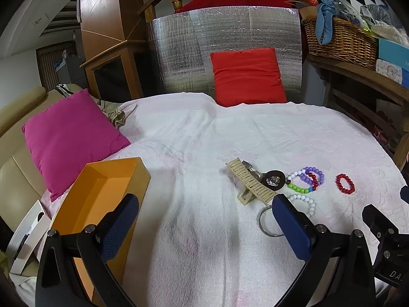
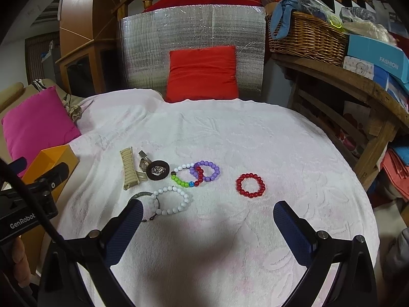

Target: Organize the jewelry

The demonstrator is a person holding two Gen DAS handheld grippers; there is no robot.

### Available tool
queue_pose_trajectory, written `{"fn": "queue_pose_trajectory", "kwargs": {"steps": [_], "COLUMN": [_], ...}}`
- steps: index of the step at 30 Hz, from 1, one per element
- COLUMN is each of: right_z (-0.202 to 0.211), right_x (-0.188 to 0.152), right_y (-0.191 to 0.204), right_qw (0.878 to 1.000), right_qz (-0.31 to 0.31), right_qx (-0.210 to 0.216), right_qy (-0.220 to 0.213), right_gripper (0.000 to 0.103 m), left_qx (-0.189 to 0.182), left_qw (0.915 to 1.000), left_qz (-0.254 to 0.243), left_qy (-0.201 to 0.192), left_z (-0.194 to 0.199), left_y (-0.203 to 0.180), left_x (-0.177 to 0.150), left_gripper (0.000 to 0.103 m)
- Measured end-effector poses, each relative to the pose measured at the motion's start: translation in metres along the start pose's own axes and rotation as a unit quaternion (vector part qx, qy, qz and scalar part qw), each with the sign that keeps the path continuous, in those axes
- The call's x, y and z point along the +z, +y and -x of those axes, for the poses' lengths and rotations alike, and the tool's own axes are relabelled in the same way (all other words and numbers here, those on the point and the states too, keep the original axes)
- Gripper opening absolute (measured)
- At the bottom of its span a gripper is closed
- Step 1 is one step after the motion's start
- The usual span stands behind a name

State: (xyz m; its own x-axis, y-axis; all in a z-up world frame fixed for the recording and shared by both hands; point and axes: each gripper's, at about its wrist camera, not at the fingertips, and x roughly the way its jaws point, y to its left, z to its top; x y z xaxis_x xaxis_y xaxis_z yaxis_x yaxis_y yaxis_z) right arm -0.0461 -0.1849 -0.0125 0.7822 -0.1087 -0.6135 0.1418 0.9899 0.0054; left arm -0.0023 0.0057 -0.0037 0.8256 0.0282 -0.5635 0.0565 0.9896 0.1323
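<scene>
An open orange box (image 1: 102, 194) stands at the left on the white towel (image 1: 204, 140); it also shows in the right wrist view (image 2: 51, 161). Jewelry lies in a cluster: a beige hair clip (image 2: 130, 168), a black disc brooch (image 2: 158, 170), a multicolour bead bracelet (image 2: 185, 176), a purple bracelet (image 2: 207, 170), a white bead bracelet (image 2: 170, 199), a metal ring (image 1: 267, 222). A red bead bracelet (image 2: 250, 185) lies apart to the right. My left gripper (image 1: 204, 220) is open and empty beside the box. My right gripper (image 2: 208, 223) is open and empty, just short of the bracelets.
A pink cushion (image 1: 69, 138) lies at the left, a red cushion (image 2: 202, 73) against a silver foil panel (image 2: 191, 25) at the back. A wooden shelf at the right carries a wicker basket (image 2: 306, 38) and boxes (image 2: 375, 56).
</scene>
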Motion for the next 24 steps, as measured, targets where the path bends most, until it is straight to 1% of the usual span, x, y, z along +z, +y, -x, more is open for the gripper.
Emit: {"fn": "queue_pose_trajectory", "kwargs": {"steps": [24], "right_z": [-0.0028], "right_x": [-0.0012], "right_y": [-0.0018], "right_qw": [1.0], "right_qz": [-0.001], "right_qx": [-0.008], "right_qy": [0.003], "right_gripper": [0.103], "left_qx": [0.007], "left_qw": [1.0], "left_qz": [0.002], "left_qy": [0.005], "left_z": [-0.0031], "left_y": [-0.0008], "left_x": [0.0], "left_gripper": [0.103]}}
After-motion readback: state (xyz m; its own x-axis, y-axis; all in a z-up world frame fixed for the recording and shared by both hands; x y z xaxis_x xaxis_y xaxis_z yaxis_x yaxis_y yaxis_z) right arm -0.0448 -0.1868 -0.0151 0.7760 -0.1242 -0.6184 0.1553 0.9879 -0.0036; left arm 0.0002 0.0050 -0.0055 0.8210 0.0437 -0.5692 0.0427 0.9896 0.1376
